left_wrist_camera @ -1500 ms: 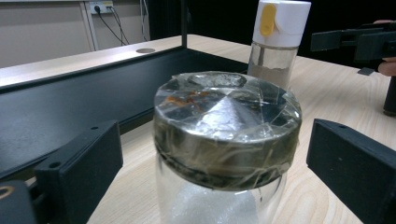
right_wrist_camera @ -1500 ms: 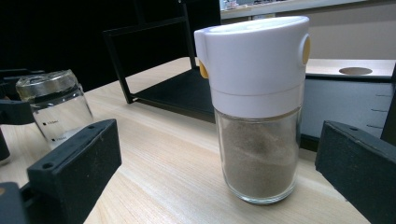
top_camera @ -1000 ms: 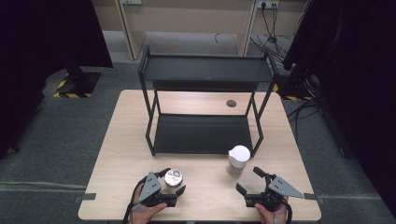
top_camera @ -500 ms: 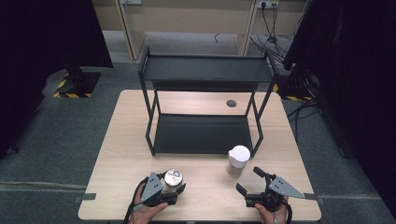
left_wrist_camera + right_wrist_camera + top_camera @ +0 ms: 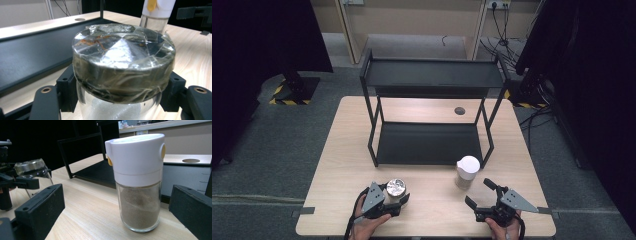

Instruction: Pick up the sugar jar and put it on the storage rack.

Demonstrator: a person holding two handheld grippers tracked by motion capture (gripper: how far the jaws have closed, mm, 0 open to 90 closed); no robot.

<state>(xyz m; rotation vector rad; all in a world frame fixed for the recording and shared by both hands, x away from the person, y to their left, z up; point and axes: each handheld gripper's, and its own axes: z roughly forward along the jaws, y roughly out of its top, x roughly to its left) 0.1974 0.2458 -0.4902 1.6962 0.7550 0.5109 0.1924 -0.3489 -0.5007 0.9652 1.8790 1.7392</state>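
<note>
Left gripper [image 5: 396, 199] has just been closing and its jaws now pinch the glass jar [image 5: 120, 105] right under its taped metal lid [image 5: 123, 53], near the front edge of the desk [image 5: 437, 215], left of middle. I'd guess the glass is stiff, smooth and slippery, fairly light with that white stuff inside, and breakable if dropped, so gripping below the lid's lip seems smart. The hand sits low and roughly level. Right gripper [image 5: 482, 197] waits with jaws wide, just short of the spice shaker [image 5: 137, 182].
</note>
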